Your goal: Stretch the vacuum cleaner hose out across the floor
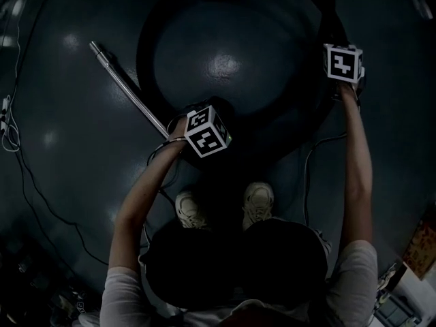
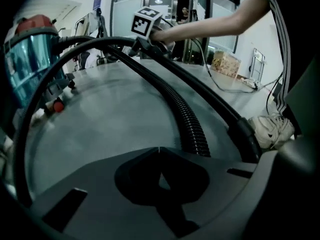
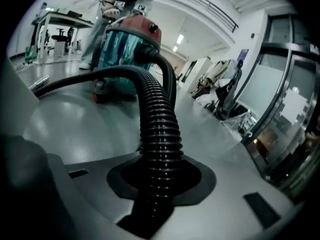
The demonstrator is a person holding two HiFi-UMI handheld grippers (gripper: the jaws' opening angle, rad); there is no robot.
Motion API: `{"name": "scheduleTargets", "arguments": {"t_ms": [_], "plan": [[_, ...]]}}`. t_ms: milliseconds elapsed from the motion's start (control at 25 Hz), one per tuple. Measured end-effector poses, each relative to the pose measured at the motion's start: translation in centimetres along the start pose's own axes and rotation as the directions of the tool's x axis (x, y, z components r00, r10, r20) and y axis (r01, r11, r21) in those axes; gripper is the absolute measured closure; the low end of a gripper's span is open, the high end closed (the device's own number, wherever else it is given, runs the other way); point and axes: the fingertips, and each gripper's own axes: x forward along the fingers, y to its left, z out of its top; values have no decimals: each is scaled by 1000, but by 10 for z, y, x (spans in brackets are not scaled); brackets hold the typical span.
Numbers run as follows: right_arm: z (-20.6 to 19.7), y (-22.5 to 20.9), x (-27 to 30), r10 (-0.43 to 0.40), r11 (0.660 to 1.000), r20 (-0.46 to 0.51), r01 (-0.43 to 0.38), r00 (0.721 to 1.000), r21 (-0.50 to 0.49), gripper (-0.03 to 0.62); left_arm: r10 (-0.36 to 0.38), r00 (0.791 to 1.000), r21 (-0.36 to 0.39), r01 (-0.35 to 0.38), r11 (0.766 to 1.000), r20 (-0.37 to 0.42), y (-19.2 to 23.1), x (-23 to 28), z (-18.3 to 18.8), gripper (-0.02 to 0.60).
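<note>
A person stands on a dark, glossy floor [image 1: 231,67], seen from above, with a two-jaw gripper in each outstretched hand. At the far left a thin cable [image 1: 19,157] trails over the floor. Next comes a metal wand [image 1: 126,84], lying slantwise, its near end beside the left gripper [image 2: 159,151]. That gripper's jaws are pressed together with nothing visible between them. The black ribbed hose [image 1: 145,60] passes just beyond them, a little to their right. The hose lies in one wide loop on the floor in front of the person (not stretched out), curving from beside the left gripper round to the right gripper. In the left gripper view the vacuum cleaner [image 2: 30,54], a red-topped body with a blue-green see-through drum, stands at the left, and the hose arches away from it. In the middle, nearer the person than the loop, are two pale shoes [image 1: 259,201]. At the right, the right gripper [image 3: 157,181] is held further out than the left. Its jaws are closed around the hose, which rises from between them and bends toward the vacuum cleaner.
</note>
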Motion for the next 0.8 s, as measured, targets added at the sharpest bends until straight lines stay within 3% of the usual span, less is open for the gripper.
{"name": "scheduleTargets", "arguments": {"t_ms": [80, 160, 280, 360, 440, 520, 560, 680, 800], "plan": [[71, -15, -27, -21, 997, 165, 34, 986, -73, 456, 94, 995, 31, -95, 995, 40, 22, -26, 18, 574], [140, -32, -72, -54, 984, 303, 103, 951, -146, 456, 217, 970, 2, -218, 976, 109, 57, -75, 47, 574], [223, -53, -166, -73, 959, 443, 185, 893, -215, 457, 401, 894, -112, -385, 916, 201, 110, -191, 101, 574], [272, -61, -236, -45, 950, 511, 195, 858, -244, 459, 490, 834, -197, -452, 870, 252, 134, -285, 139, 574], [313, -62, -304, 5, 943, 552, 179, 834, -280, 467, 544, 794, -261, -484, 836, 271, 147, -378, 173, 574], [347, -66, -370, 50, 922, 582, 187, 812, -339, 473, 578, 775, -288, -510, 810, 255, 153, -461, 206, 567], [363, -72, -402, 71, 908, 597, 196, 799, -370, 474, 593, 764, -289, -525, 800, 253, 152, -499, 226, 532], [414, -102, -500, 142, 861, 641, 226, 754, -456, 475, 618, 740, -253, -565, 785, 264, 138, -604, 294, 424], [449, -130, -611, 229, 784, 701, 299, 676, -544, 476, 626, 729, -189, -597, 779, 276, 98, -693, 360, 416]]}}
